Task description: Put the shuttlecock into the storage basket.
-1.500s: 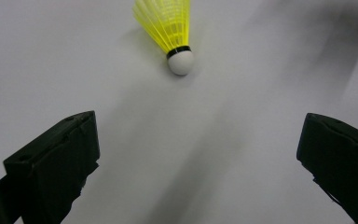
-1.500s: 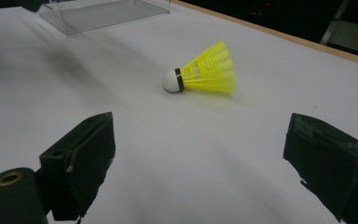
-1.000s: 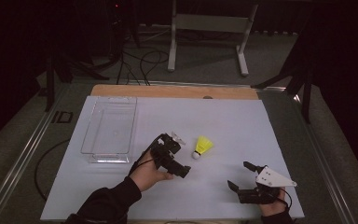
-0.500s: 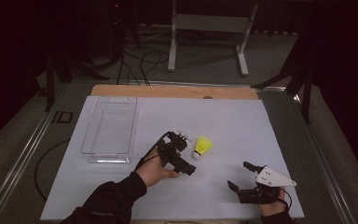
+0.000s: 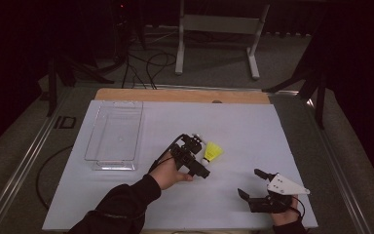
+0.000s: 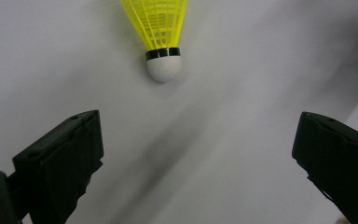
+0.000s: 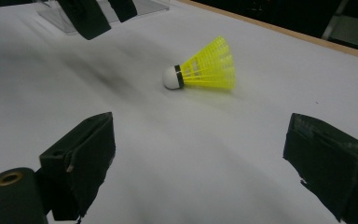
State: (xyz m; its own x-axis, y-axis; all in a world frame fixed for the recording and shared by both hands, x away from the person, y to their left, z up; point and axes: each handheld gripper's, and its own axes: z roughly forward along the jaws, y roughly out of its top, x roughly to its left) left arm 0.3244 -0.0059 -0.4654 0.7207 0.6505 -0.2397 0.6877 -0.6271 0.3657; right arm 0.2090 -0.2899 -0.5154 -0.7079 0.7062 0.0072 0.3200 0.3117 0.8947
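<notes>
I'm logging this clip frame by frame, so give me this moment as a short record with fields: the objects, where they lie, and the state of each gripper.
surface: white table sheet
shuttlecock: yellow skirt, white cork, lying on its side near the sheet's middle
tray: clear plastic, empty, toward the sheet's left side
left gripper: open, beside the shuttlecock, cork ahead of its jaws, not gripped
right gripper: open, near the sheet's front right corner, holding nothing

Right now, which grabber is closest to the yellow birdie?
The left gripper, just beside the shuttlecock with its jaws wide open toward the white cork tip. The right gripper waits farther off, near the table's front edge.
</notes>
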